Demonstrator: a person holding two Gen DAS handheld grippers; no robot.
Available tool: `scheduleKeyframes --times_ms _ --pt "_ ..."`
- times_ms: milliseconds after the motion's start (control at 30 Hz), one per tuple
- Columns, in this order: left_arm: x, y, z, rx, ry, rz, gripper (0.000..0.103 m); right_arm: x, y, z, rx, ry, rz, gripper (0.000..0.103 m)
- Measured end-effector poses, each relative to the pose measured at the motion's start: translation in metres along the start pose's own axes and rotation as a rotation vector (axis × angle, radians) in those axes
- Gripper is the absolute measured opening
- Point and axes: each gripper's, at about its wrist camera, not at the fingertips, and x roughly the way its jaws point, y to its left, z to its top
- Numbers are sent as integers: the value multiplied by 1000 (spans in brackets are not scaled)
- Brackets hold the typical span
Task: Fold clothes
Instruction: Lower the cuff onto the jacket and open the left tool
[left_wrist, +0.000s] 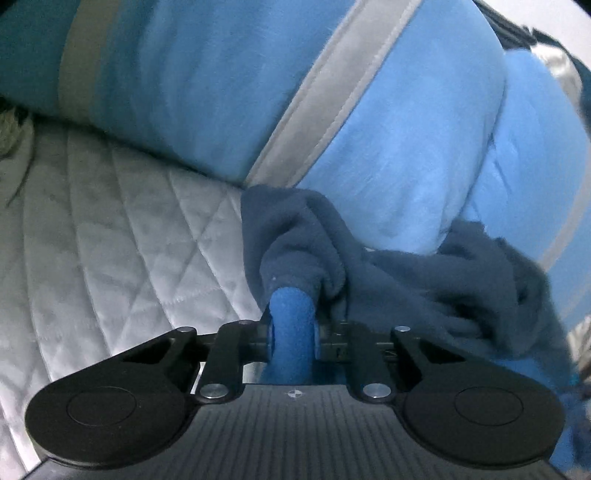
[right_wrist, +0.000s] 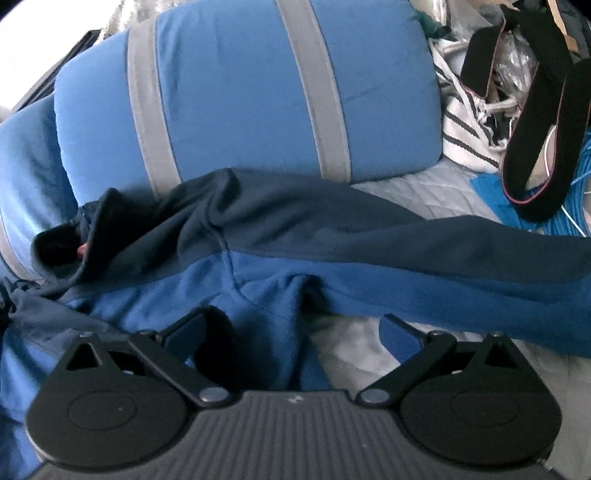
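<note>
The left gripper (left_wrist: 295, 291) is clamped on a bunched navy fold of the fleece jacket (right_wrist: 332, 236), which sprawls over the quilted bedcover (left_wrist: 122, 229) against a blue pillow (right_wrist: 236, 92); the right gripper (right_wrist: 299, 332) gapes wide above its blue hem, gripping nothing.

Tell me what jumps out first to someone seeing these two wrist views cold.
The big blue pillow with grey stripes fills the back of both views, lying on a white quilted cover. In the left wrist view, the left gripper is shut on a bunched dark navy fleece edge. In the right wrist view, the right gripper stands open over the two-tone blue garment, with a black strap in the clutter at the far right.
</note>
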Motion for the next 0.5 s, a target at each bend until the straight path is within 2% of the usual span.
scheduleKeyframes --times_ms 167,233,300,400,500 --pt "-3 4 -2 18 -14 16 18 1 -6 0 26 21 5 103" --pt "-7 5 -3 33 -18 19 26 0 -8 -1 35 25 9 103" --pt "-11 1 -1 72 -32 47 45 0 -8 -2 36 30 5 103" --pt "-22 -2 -4 92 -30 69 52 0 -11 -4 58 53 20 103" --pt "-38 1 -12 104 -21 90 53 0 -12 -6 90 80 58 103"
